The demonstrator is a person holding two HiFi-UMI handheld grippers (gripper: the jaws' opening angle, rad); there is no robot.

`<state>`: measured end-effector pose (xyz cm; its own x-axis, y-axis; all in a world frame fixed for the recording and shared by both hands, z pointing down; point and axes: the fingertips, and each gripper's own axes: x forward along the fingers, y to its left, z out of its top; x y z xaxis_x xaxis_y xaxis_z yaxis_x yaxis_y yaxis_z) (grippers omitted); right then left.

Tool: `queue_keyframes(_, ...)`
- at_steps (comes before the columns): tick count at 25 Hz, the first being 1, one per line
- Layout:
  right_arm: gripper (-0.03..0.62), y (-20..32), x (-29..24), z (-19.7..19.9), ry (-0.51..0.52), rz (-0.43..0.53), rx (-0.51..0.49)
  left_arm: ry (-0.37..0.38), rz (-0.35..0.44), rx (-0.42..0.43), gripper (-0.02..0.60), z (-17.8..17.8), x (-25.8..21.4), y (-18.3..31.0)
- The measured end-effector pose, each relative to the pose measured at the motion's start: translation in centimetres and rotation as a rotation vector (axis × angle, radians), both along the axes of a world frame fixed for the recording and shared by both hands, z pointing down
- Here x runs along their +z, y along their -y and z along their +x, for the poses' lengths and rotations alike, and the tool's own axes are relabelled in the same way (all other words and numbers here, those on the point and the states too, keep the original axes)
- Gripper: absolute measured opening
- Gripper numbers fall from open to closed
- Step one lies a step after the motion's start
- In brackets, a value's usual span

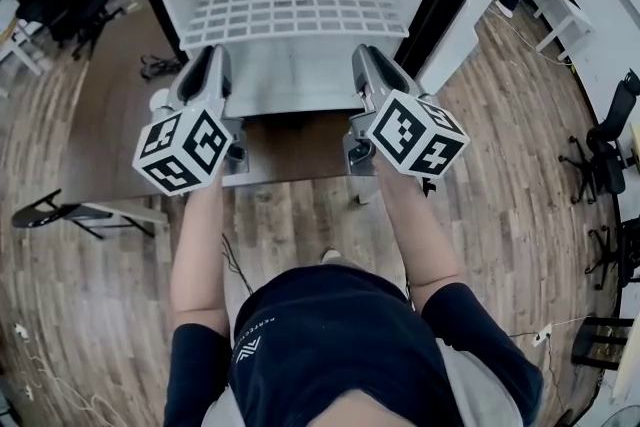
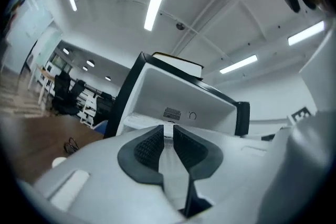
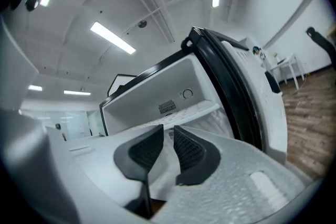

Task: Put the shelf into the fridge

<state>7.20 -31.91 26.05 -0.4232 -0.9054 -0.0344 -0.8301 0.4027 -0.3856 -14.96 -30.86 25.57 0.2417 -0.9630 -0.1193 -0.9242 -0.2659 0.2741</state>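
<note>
White wire shelf (image 1: 300,15) looks mostly inside fridge (image 1: 428,10) at 12 o'clock. L gripper (image 1: 208,65) at 10 and R gripper (image 1: 372,65) at 1 have narrow jaws pinching its front edge. Remaining, imo: seat fully, let go.

Person: dark navy short-sleeve tee (image 1: 330,345) w/ small white logo (image 1: 250,343) on back. Left gripper (image 1: 212,55) & right gripper (image 1: 365,55): grey plastic shells, black ribbed pads (image 2: 147,147), each w/ white cube (image 1: 185,150) of black square markers.
</note>
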Motion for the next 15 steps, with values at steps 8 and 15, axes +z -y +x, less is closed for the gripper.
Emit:
queue_keyframes(8,0.032,0.1,-0.8,-1.2,-0.338,0.15,0.086,0.267,0.003,-0.083,0.028,0.5,0.3,0.2)
queue_keyframes(15,0.032,1.2,-0.5,-0.8,-0.39,0.16,0.102,0.279,0.003,-0.083,0.035,0.9,0.4,0.7)
